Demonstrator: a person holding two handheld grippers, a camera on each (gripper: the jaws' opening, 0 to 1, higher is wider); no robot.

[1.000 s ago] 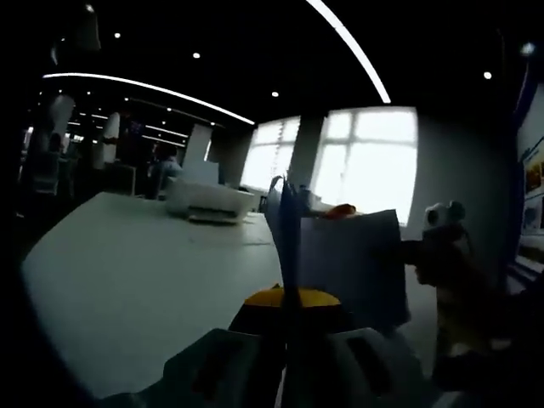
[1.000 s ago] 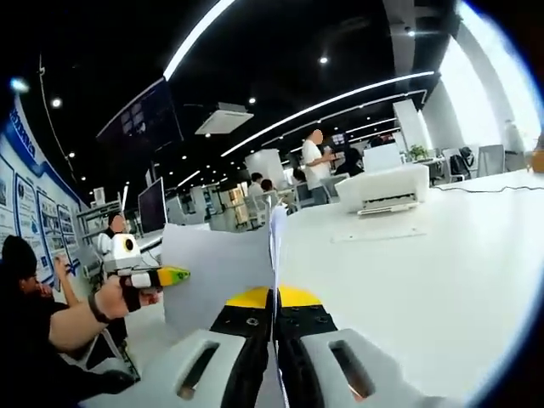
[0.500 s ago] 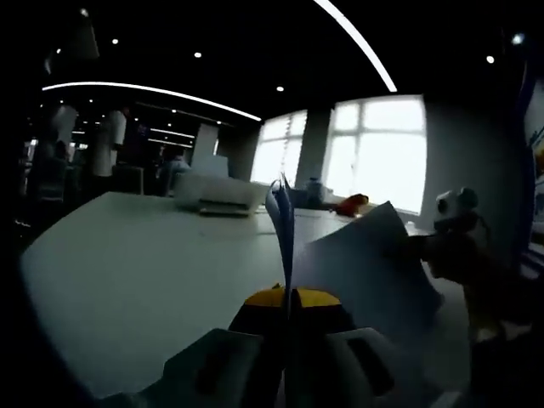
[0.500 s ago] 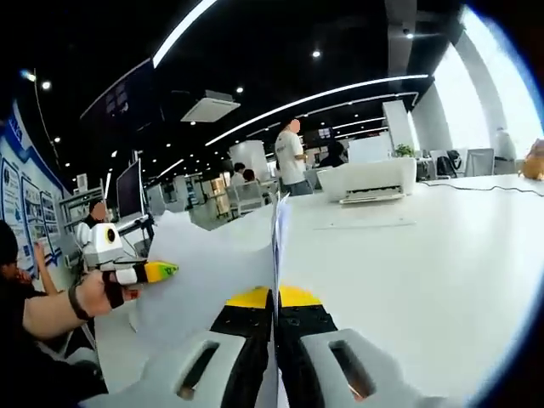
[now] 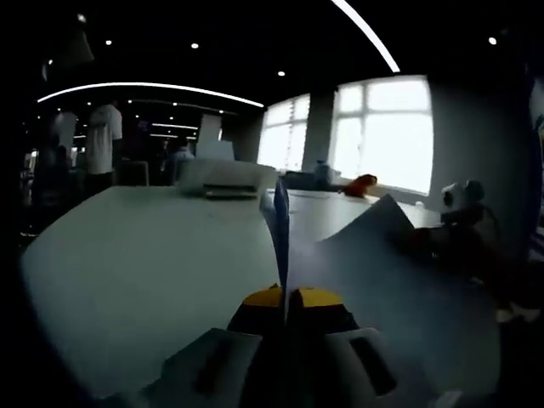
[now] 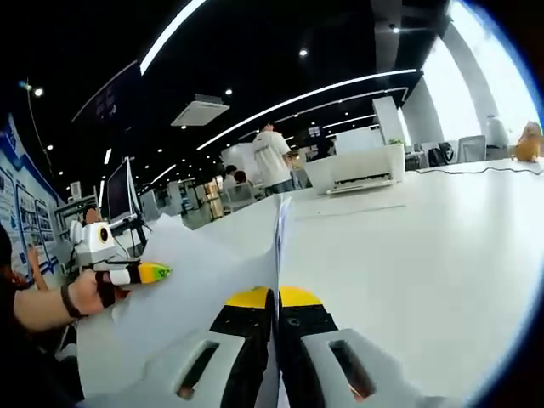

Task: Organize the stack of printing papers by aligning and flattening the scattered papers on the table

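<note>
A stack of white printing paper [image 5: 374,255] is held edge-on between the jaws of my left gripper [image 5: 286,293], which is shut on it. The sheets slope away to the right, where my right gripper [image 5: 463,229] holds the far side. In the right gripper view the same paper [image 6: 195,280] rises thin between the shut jaws of my right gripper [image 6: 276,293]. It spreads left to my left gripper [image 6: 140,274], held by a person's hand [image 6: 81,297]. The paper hangs low over the white table [image 6: 408,246].
A white printer [image 6: 353,168] stands at the far end of the table [image 5: 144,255], also seen as the printer [image 5: 223,177]. A person [image 6: 272,157] stands behind it. Bright windows [image 5: 382,136] and a small orange object [image 5: 361,183] lie beyond.
The held paper has tipped from nearly upright to a low slant toward the table. Both grippers keep their hold, and both views have shifted a little.
</note>
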